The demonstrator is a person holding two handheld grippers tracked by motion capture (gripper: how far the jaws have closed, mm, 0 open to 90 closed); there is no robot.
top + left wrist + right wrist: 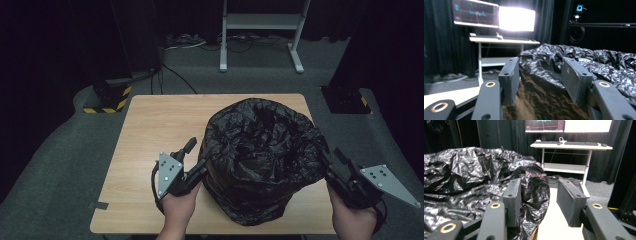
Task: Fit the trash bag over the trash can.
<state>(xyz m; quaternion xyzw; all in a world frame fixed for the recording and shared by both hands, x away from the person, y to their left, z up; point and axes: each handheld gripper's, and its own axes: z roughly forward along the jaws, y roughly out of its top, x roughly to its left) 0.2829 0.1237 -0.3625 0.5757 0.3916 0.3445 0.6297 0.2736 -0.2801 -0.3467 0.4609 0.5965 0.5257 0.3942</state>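
Observation:
A crinkled black plastic bag (260, 150) stands bulging and open-topped on the right half of the wooden table (150, 130). My left gripper (196, 155) is open at the bag's left flank. In the left gripper view the open left gripper (540, 75) has the bag's folded-over hem (599, 65) and a brown surface (536, 102) below it between its jaws. My right gripper (331, 159) is open at the bag's right flank. In the right gripper view the open right gripper (537, 195) has the bag's edge (461, 175) bulging in past its left jaw.
The table's left half is bare wood, and its right edge (554, 220) lies close beside the bag. Beyond the table stand a white desk frame (260, 22), black stands with yellow-striped bases (107, 102) and floor cables. A desk with bright monitors (516, 18) is behind.

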